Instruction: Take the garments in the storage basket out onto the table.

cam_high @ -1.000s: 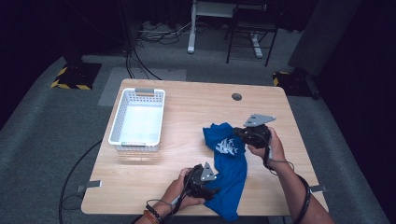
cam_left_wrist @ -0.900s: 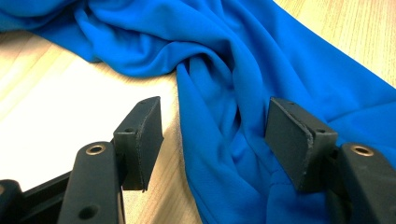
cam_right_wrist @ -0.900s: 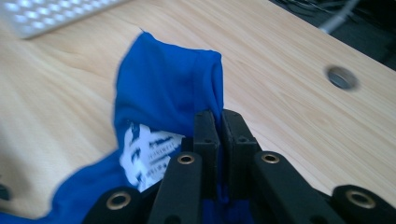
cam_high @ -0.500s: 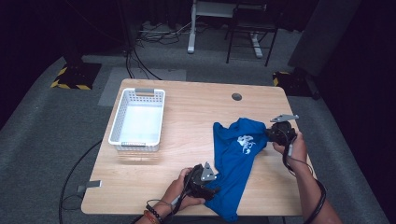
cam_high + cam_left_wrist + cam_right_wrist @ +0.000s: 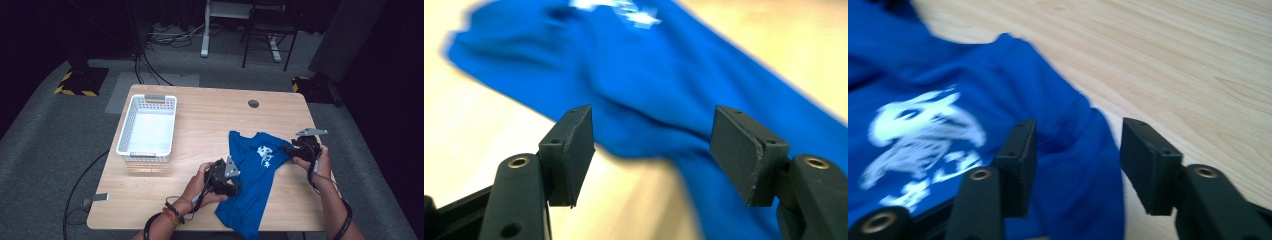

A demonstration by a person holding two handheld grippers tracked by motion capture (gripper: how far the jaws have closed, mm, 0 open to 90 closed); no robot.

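The blue shirt [image 5: 257, 172] has spread wider (print up); both grippers gape, released.

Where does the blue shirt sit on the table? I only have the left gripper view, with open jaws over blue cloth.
Observer: The blue shirt lies on the right half of the table, its lower end hanging over the near edge.
Operator: Is the other gripper on it?
Observer: The right gripper is at the shirt's right edge, jaws open, a fold of cloth between them, not clamped.
Operator: Anything else on the table?
Observer: A white basket stands on the left side, apart from the shirt.
Operator: And my gripper, seen from above?
Observer: The left gripper sits at the shirt's left edge.
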